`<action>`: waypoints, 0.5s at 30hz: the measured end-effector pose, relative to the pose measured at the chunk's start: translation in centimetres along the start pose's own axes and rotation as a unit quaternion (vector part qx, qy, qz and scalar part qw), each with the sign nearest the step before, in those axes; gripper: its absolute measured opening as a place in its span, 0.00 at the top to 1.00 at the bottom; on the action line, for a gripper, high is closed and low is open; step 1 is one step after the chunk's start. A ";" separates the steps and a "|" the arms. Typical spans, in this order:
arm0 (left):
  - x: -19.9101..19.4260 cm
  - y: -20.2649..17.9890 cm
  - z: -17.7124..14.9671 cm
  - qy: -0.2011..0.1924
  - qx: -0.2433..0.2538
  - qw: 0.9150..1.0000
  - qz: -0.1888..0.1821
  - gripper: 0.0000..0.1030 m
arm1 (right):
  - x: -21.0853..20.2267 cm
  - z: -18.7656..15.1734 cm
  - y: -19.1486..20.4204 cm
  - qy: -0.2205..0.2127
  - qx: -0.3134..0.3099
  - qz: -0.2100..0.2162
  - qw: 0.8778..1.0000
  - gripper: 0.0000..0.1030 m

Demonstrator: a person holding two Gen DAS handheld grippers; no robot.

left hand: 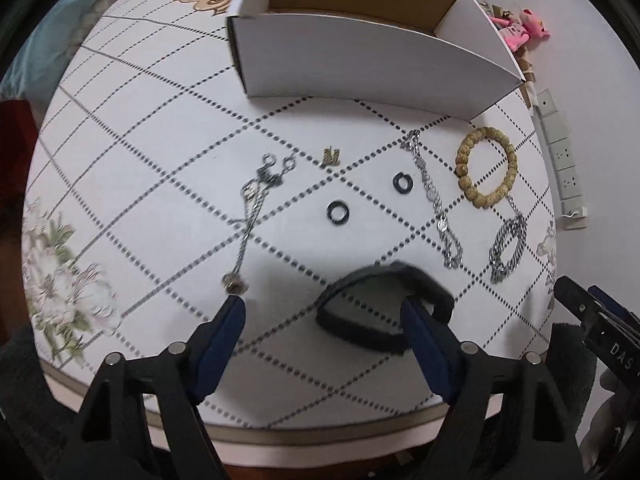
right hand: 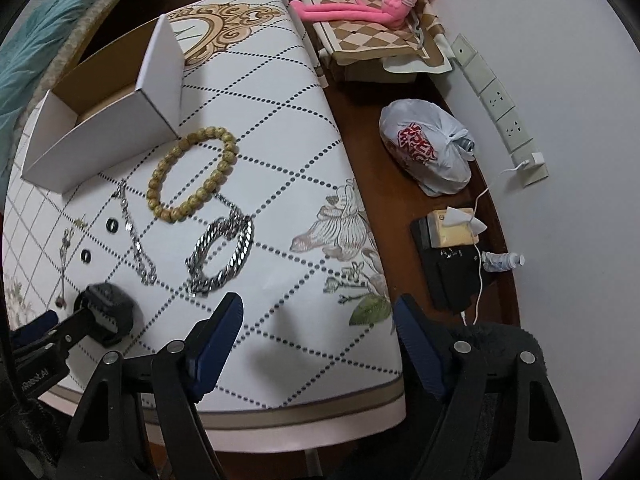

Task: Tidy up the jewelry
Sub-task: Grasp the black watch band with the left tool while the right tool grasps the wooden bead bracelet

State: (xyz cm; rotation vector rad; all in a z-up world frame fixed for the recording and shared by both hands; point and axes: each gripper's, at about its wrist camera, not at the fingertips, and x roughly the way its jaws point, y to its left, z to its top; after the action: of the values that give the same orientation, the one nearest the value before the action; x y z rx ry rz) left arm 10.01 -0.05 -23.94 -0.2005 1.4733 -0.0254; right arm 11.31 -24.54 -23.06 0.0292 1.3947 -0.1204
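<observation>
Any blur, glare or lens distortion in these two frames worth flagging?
Left wrist view: slight motion blur on the black band near the left gripper; fisheye bows the box. Right wrist view: sharper; the table edge curves; soft shadows beneath the right gripper; no strong glare.

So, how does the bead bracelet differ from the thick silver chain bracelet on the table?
The bead bracelet is made of round tan beads; the silver chain bracelet is made of flat metal links. The bead bracelet lies as an open, wide ring, while the chain bracelet lies narrower and partly bunched. The bead bracelet is nearer the white box; the chain bracelet is nearer the table's front edge. Both lie flat on the tablecloth, untouched.
</observation>
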 end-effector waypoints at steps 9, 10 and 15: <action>-0.5 1.4 -0.3 -0.025 0.004 1.000 -0.008 0.93 | 1.6 2.4 0.8 -0.009 -0.004 0.030 0.999 0.23; -0.8 1.8 -0.3 -0.030 0.001 1.000 -0.007 0.93 | 1.7 2.6 0.9 -0.011 -0.003 0.032 0.999 0.23; -2.4 4.7 0.0 -0.048 -0.018 0.999 0.000 0.93 | 2.5 4.9 2.0 -0.022 0.004 0.045 0.999 0.29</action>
State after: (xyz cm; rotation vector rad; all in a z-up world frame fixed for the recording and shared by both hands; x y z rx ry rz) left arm 9.28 4.86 -22.25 -0.2287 1.3778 0.0100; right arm 16.69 -23.19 -24.72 0.0954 1.3461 -0.0503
